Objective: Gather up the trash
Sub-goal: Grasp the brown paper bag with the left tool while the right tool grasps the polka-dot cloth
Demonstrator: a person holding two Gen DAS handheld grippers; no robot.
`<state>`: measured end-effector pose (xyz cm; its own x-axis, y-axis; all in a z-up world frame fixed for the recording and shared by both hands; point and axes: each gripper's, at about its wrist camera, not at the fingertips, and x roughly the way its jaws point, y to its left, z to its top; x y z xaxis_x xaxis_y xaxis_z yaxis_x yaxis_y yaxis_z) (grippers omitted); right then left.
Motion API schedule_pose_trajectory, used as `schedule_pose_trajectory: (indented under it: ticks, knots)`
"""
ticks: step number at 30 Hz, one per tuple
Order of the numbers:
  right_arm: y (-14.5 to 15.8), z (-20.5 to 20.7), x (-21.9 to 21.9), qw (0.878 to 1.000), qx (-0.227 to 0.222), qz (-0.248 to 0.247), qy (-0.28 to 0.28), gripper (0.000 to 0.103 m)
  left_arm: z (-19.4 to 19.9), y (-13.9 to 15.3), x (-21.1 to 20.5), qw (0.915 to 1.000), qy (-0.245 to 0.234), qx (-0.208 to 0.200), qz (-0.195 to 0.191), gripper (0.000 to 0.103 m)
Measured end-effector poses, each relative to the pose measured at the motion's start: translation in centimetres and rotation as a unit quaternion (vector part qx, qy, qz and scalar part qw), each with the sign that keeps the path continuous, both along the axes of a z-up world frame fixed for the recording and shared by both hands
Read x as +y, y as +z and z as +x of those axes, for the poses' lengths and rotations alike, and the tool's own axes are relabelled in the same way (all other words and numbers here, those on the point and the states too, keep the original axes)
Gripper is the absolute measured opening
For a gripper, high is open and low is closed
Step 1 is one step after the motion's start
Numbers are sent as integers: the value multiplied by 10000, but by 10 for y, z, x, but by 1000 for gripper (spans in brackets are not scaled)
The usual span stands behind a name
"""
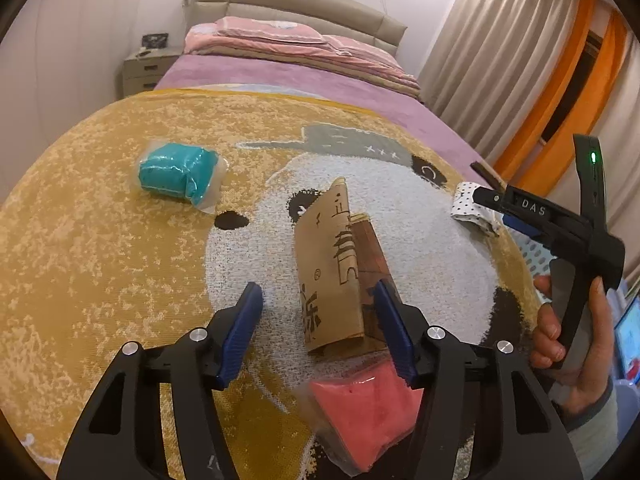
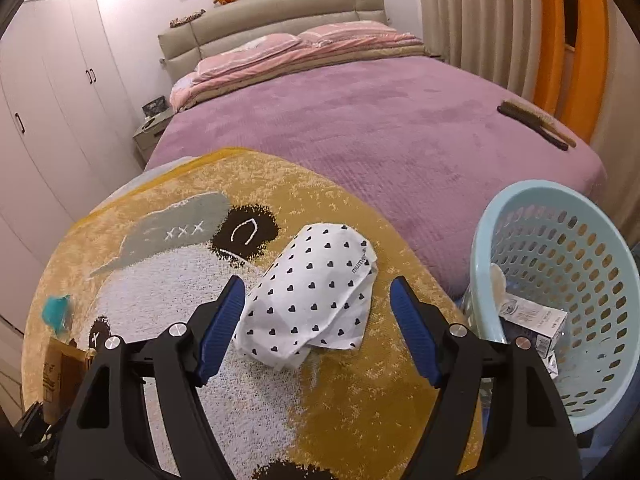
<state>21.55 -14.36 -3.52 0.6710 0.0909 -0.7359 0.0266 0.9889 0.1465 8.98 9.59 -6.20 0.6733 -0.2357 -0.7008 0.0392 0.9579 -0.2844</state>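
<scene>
A brown paper bag (image 1: 334, 264) lies on the yellow panda rug (image 1: 100, 260), between the tips of my open left gripper (image 1: 318, 296). A pink plastic packet (image 1: 366, 412) lies just below it, near the right finger. A teal packet (image 1: 178, 174) lies further left. In the right wrist view a white wrapper with black hearts (image 2: 312, 296) lies between the fingers of my open right gripper (image 2: 318, 292). A light blue basket (image 2: 560, 280) stands to the right and holds a small carton (image 2: 534, 320). The right gripper (image 1: 486, 198) also shows in the left wrist view, over the wrapper (image 1: 466, 204).
The rug lies on a bed with a purple cover (image 2: 380, 132) and pink bedding (image 2: 280, 56) at the headboard. A brush (image 2: 534, 124) lies at the bed's right edge. Wardrobes (image 2: 52, 112) and a nightstand (image 1: 146, 70) stand to the left, curtains (image 1: 500, 48) to the right.
</scene>
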Motion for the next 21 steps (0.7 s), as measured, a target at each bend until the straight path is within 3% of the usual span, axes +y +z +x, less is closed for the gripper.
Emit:
schedule_pose_trajectory:
  ticks: [3,5,7,8,13,21]
  knots:
    - [-3,3,2,9999,89,-61,12,68,0,0,-2,9999,65,-16,126,44]
    - [-3,3,4,9999,72,-122,37,55,0,0,1,9999,109,-21,57,37]
    - [-4,4,6,9998,120,-140,94,42,-1,-1,6,9999,117,-12,-123,19]
    - [-4,3,6,9998,96,-151,80,38,-1,-2,8,9997,119,-1,-207,16]
    - [-1,-3,7,9998,-36,-136,170,22,-4,0,12,9993,180,-59,-315,8]
    - [17,-26,0,9967,-770,117,238,14,-11,8,19,9980,205,-355,-490,7]
